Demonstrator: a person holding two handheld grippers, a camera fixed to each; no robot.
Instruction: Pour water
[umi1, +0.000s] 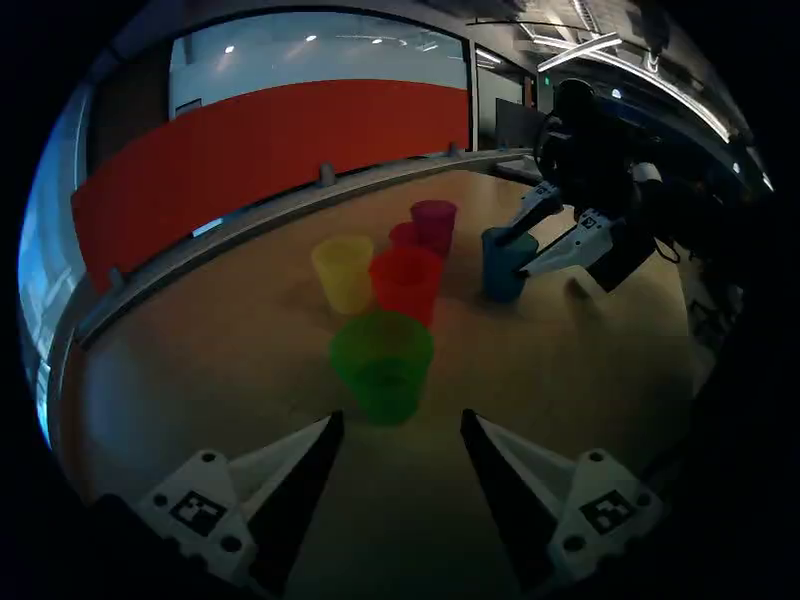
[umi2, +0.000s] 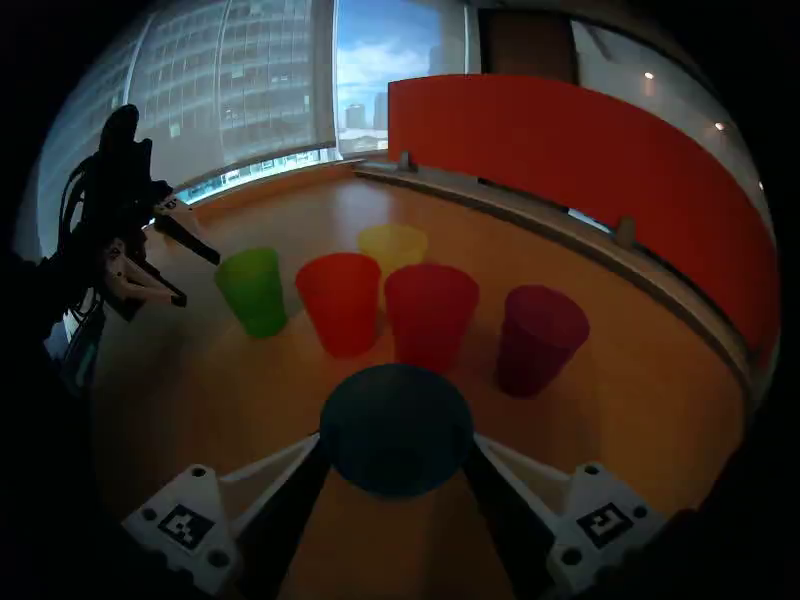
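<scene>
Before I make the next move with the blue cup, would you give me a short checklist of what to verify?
1. Right gripper holding the blue cup: ok, both fingers press on its sides.
2. Blue cup upright: ok.
3. Water in the blue cup: cannot tell, its inside looks dark.
4. Left gripper holding a receiving cup: not ok, it is open, with the green cup just ahead, untouched.
5. Other cups upright: ok, the yellow cup, the red cups and the maroon cup all stand.
</scene>
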